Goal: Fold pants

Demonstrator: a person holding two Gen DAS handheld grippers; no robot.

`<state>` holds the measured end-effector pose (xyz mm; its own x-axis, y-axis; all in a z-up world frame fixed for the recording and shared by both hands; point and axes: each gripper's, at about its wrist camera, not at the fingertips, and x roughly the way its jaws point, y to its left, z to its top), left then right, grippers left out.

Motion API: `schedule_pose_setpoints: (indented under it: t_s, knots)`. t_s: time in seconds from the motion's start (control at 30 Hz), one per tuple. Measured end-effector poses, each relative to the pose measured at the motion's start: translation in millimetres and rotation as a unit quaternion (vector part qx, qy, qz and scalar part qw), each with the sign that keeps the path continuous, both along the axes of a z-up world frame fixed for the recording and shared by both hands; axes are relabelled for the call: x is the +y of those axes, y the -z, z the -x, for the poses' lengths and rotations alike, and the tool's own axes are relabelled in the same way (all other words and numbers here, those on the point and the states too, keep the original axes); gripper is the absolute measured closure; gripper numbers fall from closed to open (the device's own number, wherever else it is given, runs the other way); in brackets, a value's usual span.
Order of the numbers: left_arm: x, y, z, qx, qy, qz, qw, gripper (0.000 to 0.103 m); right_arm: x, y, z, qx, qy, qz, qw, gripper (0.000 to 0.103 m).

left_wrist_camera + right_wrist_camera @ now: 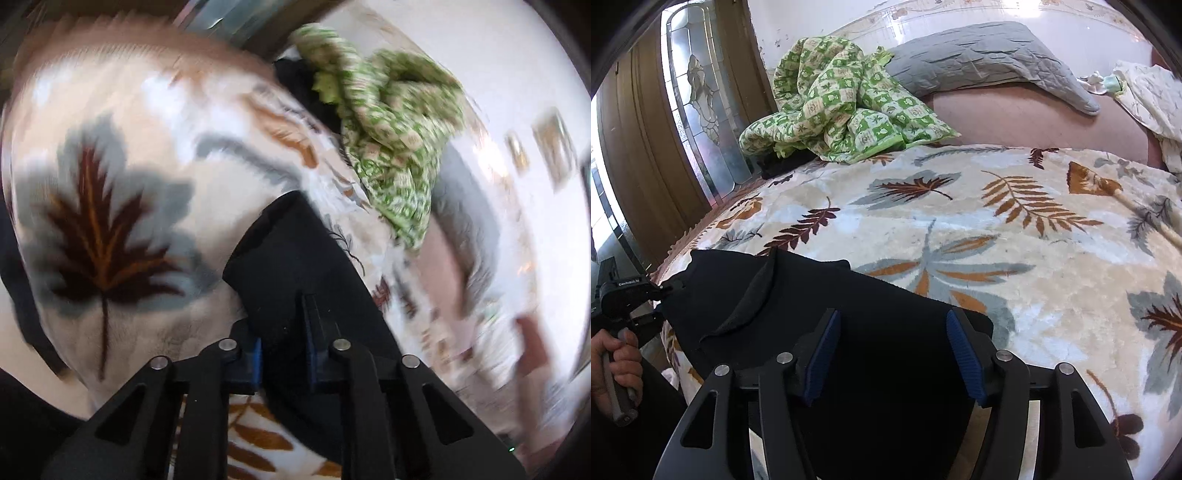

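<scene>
The black pants [820,314] lie on the leaf-patterned blanket [1015,258] at the bed's near left edge. My right gripper [892,350] is open, its blue pads [964,354] hovering over the pants' near part with nothing between them. My left gripper [284,343] is shut on a fold of the pants [291,258], which rises up between its pads; the view is motion-blurred. In the right wrist view the left gripper [665,288] holds the pants' far left corner at the bed's edge, with the person's hand [613,362] on its handle.
A crumpled green checked quilt [842,107] lies at the head of the bed, over something dark. A grey pillow [990,59] and a white cloth [1152,96] lie further right. A wooden door with a glass panel [698,96] stands left. A wooden stick [1145,218] lies at the right.
</scene>
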<state>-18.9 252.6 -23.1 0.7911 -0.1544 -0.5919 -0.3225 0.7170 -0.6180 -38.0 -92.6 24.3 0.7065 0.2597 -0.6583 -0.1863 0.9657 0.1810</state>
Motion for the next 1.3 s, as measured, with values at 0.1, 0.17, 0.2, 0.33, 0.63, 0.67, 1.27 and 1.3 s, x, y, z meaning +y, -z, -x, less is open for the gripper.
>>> schedule_pose_setpoints:
  t_s: [0.1,0.17,0.2,0.33,0.63,0.67,1.27,1.3]
  knots:
    - [-62.3,-46.3,13.4,-0.064,0.044,-0.213,0.9740,0.090,-1.8,-2.6,-0.5,0.000,-0.001,-0.011,1.000,0.041]
    - [-104.8,-63.6,23.5,-0.114,0.080,-0.309,0.9409,0.090,-6.2,-9.1,0.5,-0.007,-0.004,-0.037,0.999,0.040]
    - [-125.8,-68.6,30.4,-0.139,0.098,-0.349,0.9217,0.090,-9.4,-13.3,1.6,-0.013,-0.005,-0.052,0.999,0.040]
    - [-204.1,-72.0,56.4,-0.216,0.174,-0.451,0.8484,0.090,-26.7,-21.0,0.5,-0.004,-0.016,-0.138,0.990,0.040]
    - [-284.0,-84.3,63.2,-0.249,0.265,-0.440,0.8210,0.090,-72.0,-57.1,12.1,-0.016,-0.035,-0.285,0.958,0.039]
    - [-292.8,-81.0,59.4,-0.237,0.273,-0.441,0.8211,0.090,-78.6,-60.7,14.0,-0.016,-0.039,-0.303,0.952,0.039]
    - [-360.3,-26.4,67.9,-0.159,0.428,-0.431,0.7785,0.075,-93.3,19.9,-28.8,0.177,-0.007,-0.346,0.921,0.098]
    - [-359.8,-26.9,73.9,-0.167,0.446,-0.419,0.7730,0.075,-93.3,20.3,-28.4,0.175,-0.003,-0.333,0.926,0.098]
